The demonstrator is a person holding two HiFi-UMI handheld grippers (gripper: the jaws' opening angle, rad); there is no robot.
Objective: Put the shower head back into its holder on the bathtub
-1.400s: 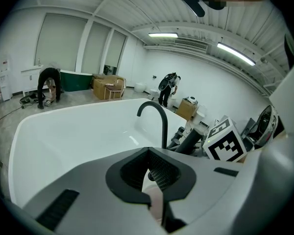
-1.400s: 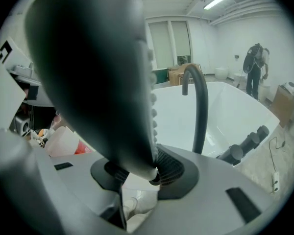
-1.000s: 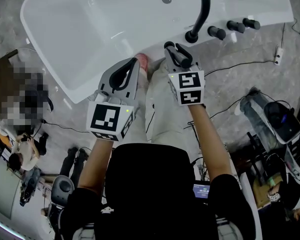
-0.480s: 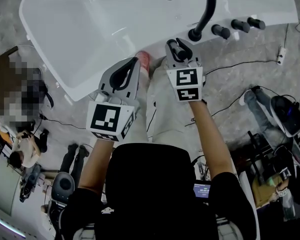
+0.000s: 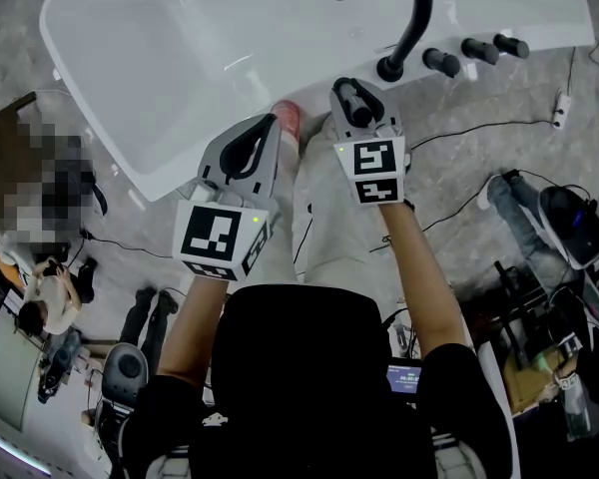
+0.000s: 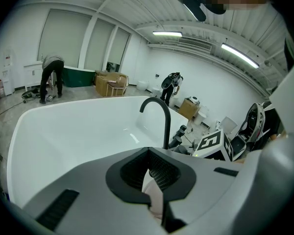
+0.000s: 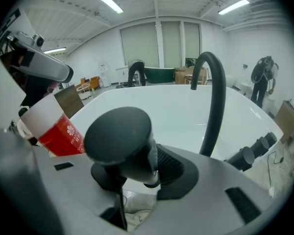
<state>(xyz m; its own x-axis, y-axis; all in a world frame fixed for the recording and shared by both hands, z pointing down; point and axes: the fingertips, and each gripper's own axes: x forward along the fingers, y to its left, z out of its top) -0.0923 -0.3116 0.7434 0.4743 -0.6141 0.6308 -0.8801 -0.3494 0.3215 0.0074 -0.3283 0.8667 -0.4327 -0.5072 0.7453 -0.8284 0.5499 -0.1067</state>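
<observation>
My right gripper is shut on the black shower head just short of the white bathtub's near rim. In the right gripper view the round black shower head fills the space between the jaws. A curved black faucet rises from the rim just beyond it, with three black knobs to its right. My left gripper is shut on a red and white paper cup beside the rim; that cup also shows in the right gripper view. I cannot make out the holder.
Black cables and a power strip lie on the grey floor right of the tub. Equipment stands at the right, more gear at lower left. Distant people and cardboard boxes stand beyond the tub.
The right gripper with the shower head has shifted only slightly near the faucet base. The left gripper and cup have kept still.
</observation>
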